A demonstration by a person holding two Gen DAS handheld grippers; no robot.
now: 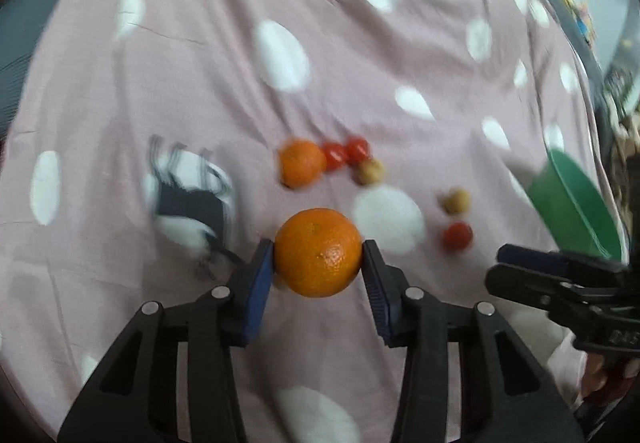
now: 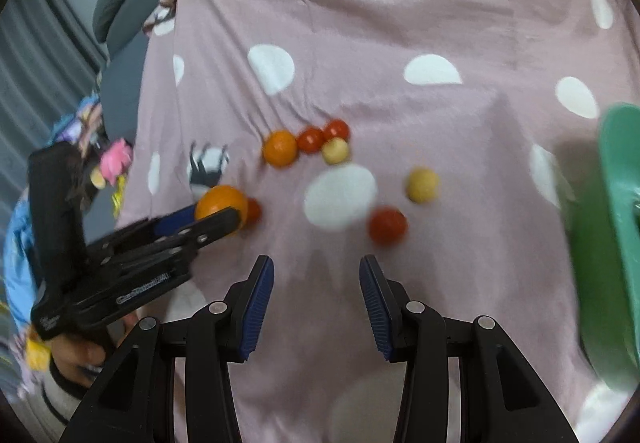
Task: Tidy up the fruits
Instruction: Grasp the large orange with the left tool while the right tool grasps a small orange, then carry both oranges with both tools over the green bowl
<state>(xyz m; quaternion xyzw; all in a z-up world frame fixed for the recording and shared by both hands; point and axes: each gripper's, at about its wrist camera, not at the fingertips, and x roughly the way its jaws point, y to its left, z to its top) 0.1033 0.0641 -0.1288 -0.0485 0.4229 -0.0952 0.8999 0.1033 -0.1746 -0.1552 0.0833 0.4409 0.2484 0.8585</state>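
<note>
bedsheet point(image 1: 200, 83): pink w/ white dots, wrinkled, soft; all the loose fruit lies on it, so anything set down may roll into a crease
green bowl point(image 1: 576, 203): at right edge in both views, tilted as seen; judged the drop spot for the fruit, only part of rim + wall shows
left gripper point(image 1: 318, 255): jaws clamped on a mandarin, one blue pad each side at its widest part; looks lifted off the sheet, but blur makes that hard to confirm
right gripper point(image 2: 317, 271): jaws apart, nothing btwn them, hovering over bare sheet short of the loose fruit
held mandarin point(image 1: 318, 252): centred in the pads, stem end facing cam; grip looks square, no visible squash
2nd mandarin point(image 1: 301, 163): on sheet further out, touching a cherry tomato
red cherry tomatoes point(image 1: 346, 153): pair side by side just beyond 2nd mandarin; another lone one point(image 1: 458, 236) nearer the bowl; right view shows 1 more tucked behind the held mandarin
yellow small fruits point(image 1: 371, 171): one beside the tomato pair, other point(image 1: 456, 201) just above the lone tomato; type can't tell, prob yellow tomatoes
step: judged as carrying held mandarin across to bowl
how to do well: keep squeeze steady, no harder (skin is soft); travel level + above the small fruit so nothing gets knocked; pass clear of right gripper, which sits btwn left and bowl; get over bowl interior before opening, release low so it doesn't bounce out
risk: round fruit can pivot btwn flat pads if wrist swings fast
</note>
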